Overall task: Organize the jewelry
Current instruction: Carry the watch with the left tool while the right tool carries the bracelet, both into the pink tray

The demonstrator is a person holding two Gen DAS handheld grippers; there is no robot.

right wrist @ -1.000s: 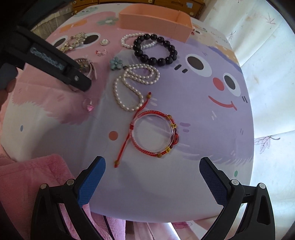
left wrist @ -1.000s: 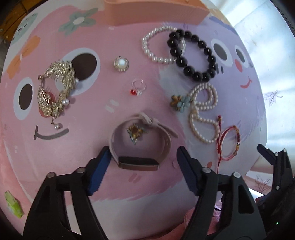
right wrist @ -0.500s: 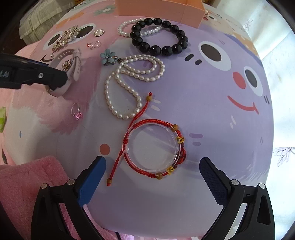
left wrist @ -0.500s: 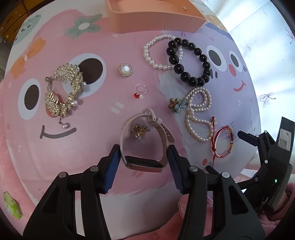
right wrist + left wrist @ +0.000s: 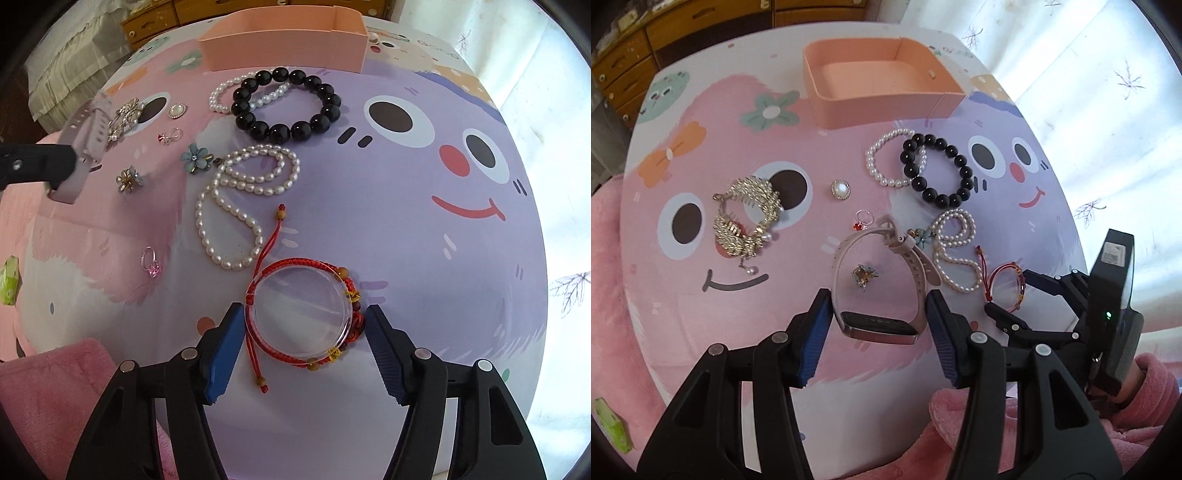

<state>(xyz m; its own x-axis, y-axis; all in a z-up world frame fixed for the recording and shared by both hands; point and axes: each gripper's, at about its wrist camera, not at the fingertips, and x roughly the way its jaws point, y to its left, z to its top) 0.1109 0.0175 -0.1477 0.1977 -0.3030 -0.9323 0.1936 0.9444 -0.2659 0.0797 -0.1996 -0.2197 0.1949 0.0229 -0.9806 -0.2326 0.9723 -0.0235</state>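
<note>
Two grippers are at work over a round table (image 5: 424,229) covered with a pink and lilac cartoon-face print. The left gripper (image 5: 879,325) pinches a pale pink smartwatch (image 5: 882,280) by the sides of its dark screen, both blue pads against the case, its looped strap standing above a small gold flower brooch (image 5: 865,275) that lies on the table; in the right wrist view the watch appears lifted clear of the surface. The right gripper (image 5: 304,332) has just been closing, and its jaws now stand either side of a red cord bracelet (image 5: 303,314) wound around a clear disc; the pads look to be at the cord's edges, though whether they truly press it I cannot tell.

Beyond the bracelet lies a long pearl strand (image 5: 240,206), then a black bead bracelet (image 5: 286,105) overlapping a white pearl bracelet (image 5: 225,96). At the far edge sits an open peach box (image 5: 284,40) (nothing inside it in the left wrist view). Scattered on the pink side are a blue flower brooch (image 5: 195,157), a red-stone ring (image 5: 168,136), a pearl button brooch (image 5: 177,110), a gold leaf bracelet (image 5: 746,218) and a pink-stone ring (image 5: 151,264). A pink fleece sleeve (image 5: 1145,398) shows behind the right gripper.
</note>
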